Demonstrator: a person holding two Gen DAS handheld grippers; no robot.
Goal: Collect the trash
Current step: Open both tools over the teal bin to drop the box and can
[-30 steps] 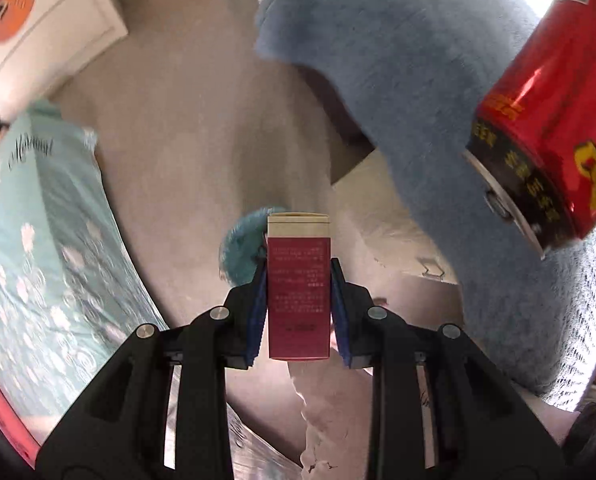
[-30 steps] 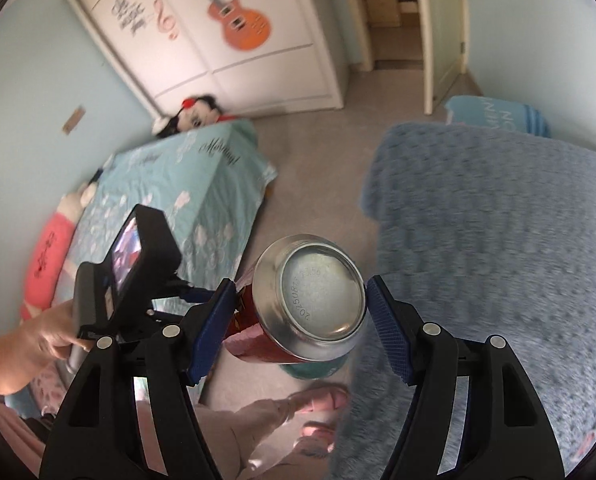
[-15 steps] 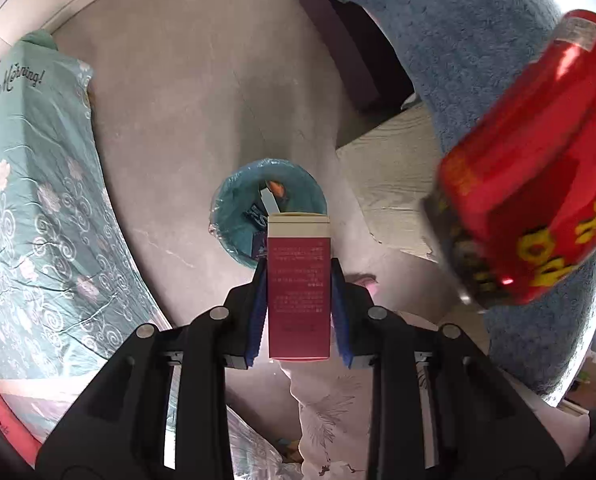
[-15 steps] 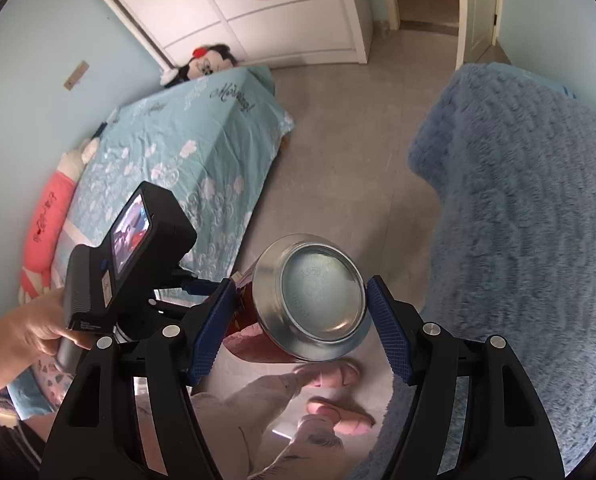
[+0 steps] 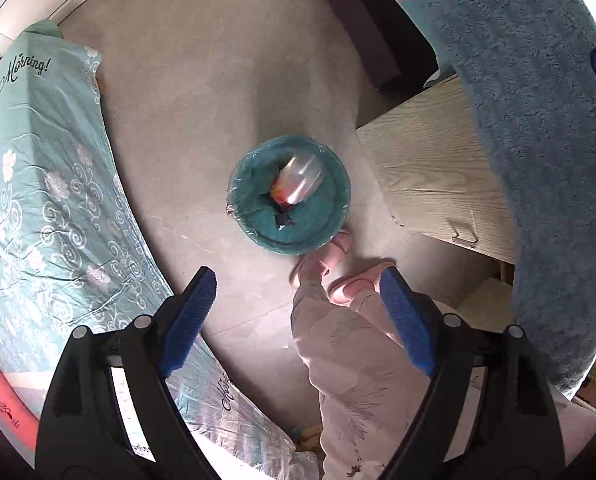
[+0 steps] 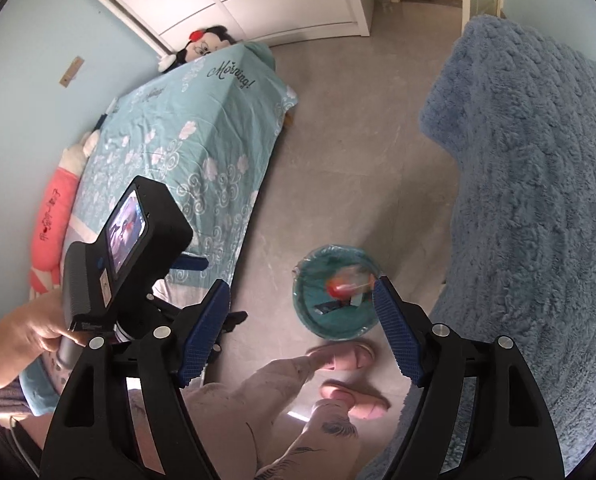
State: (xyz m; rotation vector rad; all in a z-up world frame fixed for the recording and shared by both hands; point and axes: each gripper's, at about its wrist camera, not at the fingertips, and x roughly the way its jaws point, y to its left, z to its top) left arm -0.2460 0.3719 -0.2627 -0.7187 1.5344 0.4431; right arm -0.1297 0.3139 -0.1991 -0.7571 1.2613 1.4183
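Note:
A round teal bin [image 5: 329,216] lined with a plastic bag stands on the grey floor; it also shows in the right wrist view [image 6: 317,320]. A red can [image 5: 299,182], blurred, is falling into it, seen too in the right wrist view [image 6: 343,285]. Dark scraps lie at the bin's bottom. My left gripper [image 5: 298,316] is open and empty, high above the bin. My right gripper [image 6: 299,330] is open and empty, also above it. The left gripper's body [image 6: 126,248] shows to the left in the right wrist view.
A bed with a teal flowered sheet [image 5: 38,184] lies left of the bin. A fluffy blue blanket [image 5: 537,120] covers furniture on the right, with a light wooden cabinet [image 5: 429,176] beneath. The person's feet in pink slippers [image 5: 337,272] stand next to the bin.
Both grippers have opened. The red box has left the left gripper and the red can has left the right gripper; the can is dropping into the bin.

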